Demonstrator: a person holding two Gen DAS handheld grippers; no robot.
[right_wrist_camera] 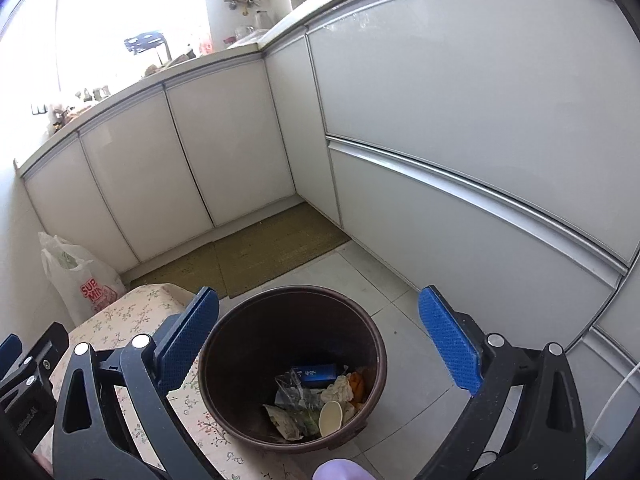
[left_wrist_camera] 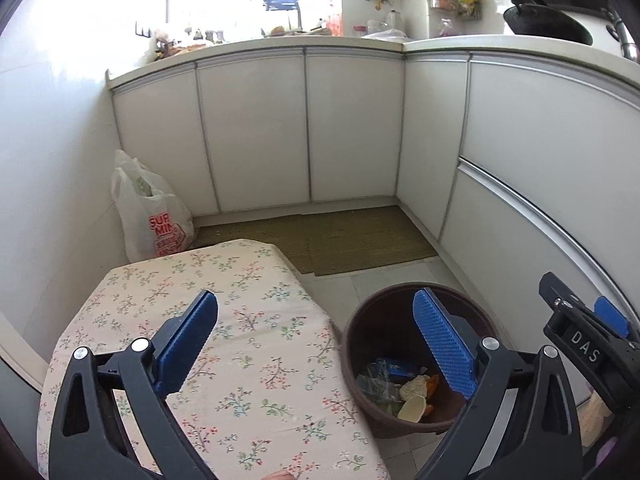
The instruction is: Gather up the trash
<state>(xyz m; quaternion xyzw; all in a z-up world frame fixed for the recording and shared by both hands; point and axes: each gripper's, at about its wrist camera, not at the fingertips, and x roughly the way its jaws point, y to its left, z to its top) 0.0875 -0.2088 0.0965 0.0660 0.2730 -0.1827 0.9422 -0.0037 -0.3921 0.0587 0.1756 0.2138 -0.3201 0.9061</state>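
Note:
A dark brown round trash bin [left_wrist_camera: 354, 344] stands on the tiled floor beside a table with a floral cloth [left_wrist_camera: 224, 320]. It holds trash [left_wrist_camera: 404, 388]: a blue box, clear plastic, crumpled paper and orange peel. The bin also shows in the right wrist view [right_wrist_camera: 248, 320], with the trash [right_wrist_camera: 316, 400] at its bottom. My left gripper [left_wrist_camera: 316, 344] is open and empty, over the table's right edge. My right gripper [right_wrist_camera: 318, 344] is open and empty, above the bin. The right gripper also shows at the right edge of the left wrist view [left_wrist_camera: 580, 328].
White kitchen cabinets [left_wrist_camera: 256, 128] line the far wall and the right side. A green mat [left_wrist_camera: 344, 240] lies on the floor before them. A white plastic shopping bag [left_wrist_camera: 152, 216] stands in the left corner. The countertop [left_wrist_camera: 280, 44] carries clutter and a black wok [left_wrist_camera: 548, 24].

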